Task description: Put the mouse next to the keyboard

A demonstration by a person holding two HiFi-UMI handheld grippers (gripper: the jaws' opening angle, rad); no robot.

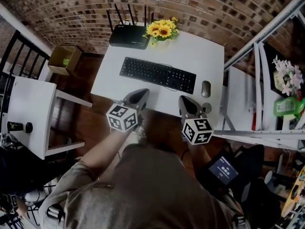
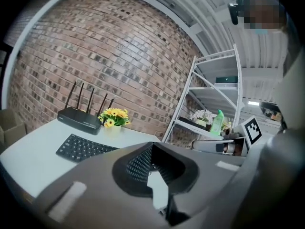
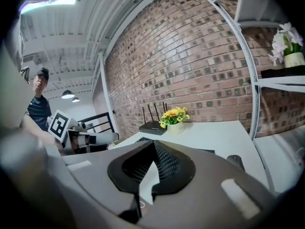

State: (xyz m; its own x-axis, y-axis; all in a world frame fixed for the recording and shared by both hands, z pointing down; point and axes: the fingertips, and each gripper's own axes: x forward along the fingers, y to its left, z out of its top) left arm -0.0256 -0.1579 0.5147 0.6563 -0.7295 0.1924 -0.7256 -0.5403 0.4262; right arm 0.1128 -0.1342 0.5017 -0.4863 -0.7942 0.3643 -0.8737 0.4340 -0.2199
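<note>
A grey mouse (image 1: 206, 88) lies on the white table (image 1: 109, 80), just off the right end of the black keyboard (image 1: 157, 74). Both grippers hover over the table's near edge, short of the keyboard. My left gripper (image 1: 138, 93) has its jaws together and holds nothing. My right gripper (image 1: 187, 99) is also shut and empty, a little in front of the mouse and to its left. In the right gripper view the mouse (image 3: 234, 160) shows past the right jaw of that gripper (image 3: 153, 142). The left gripper view shows the keyboard (image 2: 83, 148) beyond the left gripper (image 2: 152, 146).
A black router (image 1: 128, 36) with antennas and a pot of sunflowers (image 1: 162, 31) stand at the table's far edge. A white metal shelf rack (image 1: 257, 80) runs along the right. On the left are a white side table (image 1: 28, 113) and a cardboard box (image 1: 64, 59).
</note>
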